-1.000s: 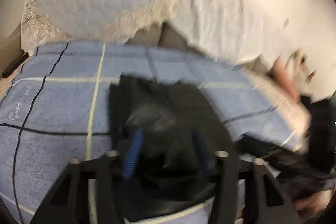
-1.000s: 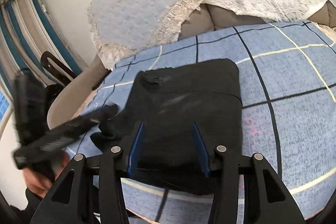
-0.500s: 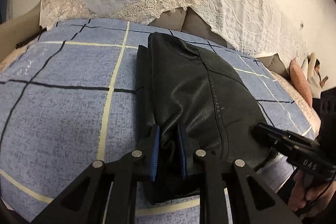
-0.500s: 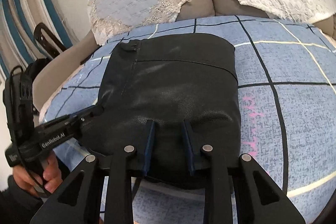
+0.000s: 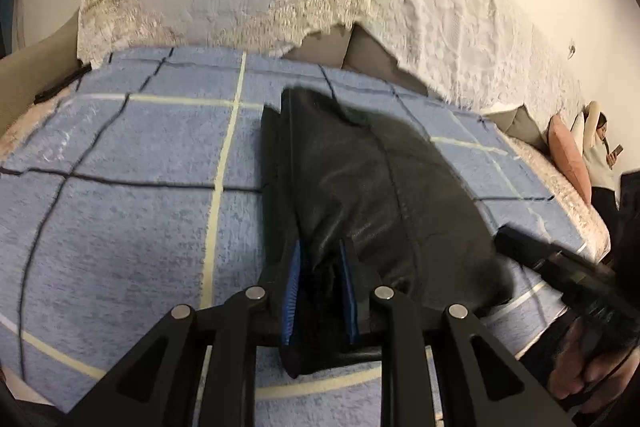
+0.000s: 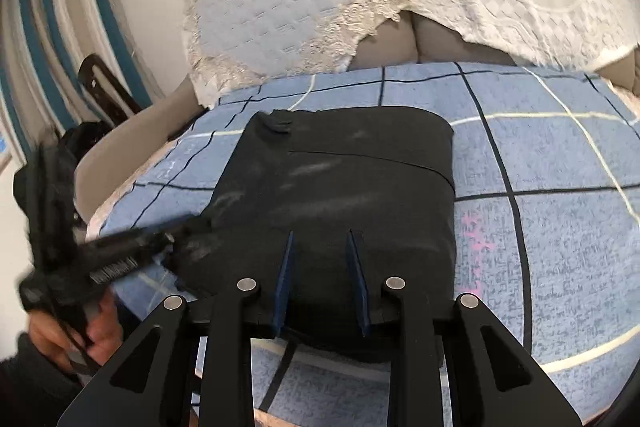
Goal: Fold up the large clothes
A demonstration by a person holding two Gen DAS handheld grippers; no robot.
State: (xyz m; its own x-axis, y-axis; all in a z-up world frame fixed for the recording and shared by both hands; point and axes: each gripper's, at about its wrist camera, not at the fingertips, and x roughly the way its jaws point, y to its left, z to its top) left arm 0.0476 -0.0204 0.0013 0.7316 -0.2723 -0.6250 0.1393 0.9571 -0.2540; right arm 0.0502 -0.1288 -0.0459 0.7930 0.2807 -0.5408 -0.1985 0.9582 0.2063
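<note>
1. Pinching the near edge of the black garment (image 5: pixel 372 195), the left gripper (image 5: pixel 320 287) and right gripper (image 6: pixel 322 283) both clamp its thick folded hem.
2. Judging by its compact rectangular shape, folding looks nearly done.
3. Beyond, it lies on the blue checked cover (image 6: pixel 560 163).

Two wrist views, low and close over the sofa seat

Each camera looks forward and down along its own fingers; both share the folded black garment (image 5: pixel 384 195) on the blue checked cover (image 6: pixel 560 227), from opposite sides.
</note>
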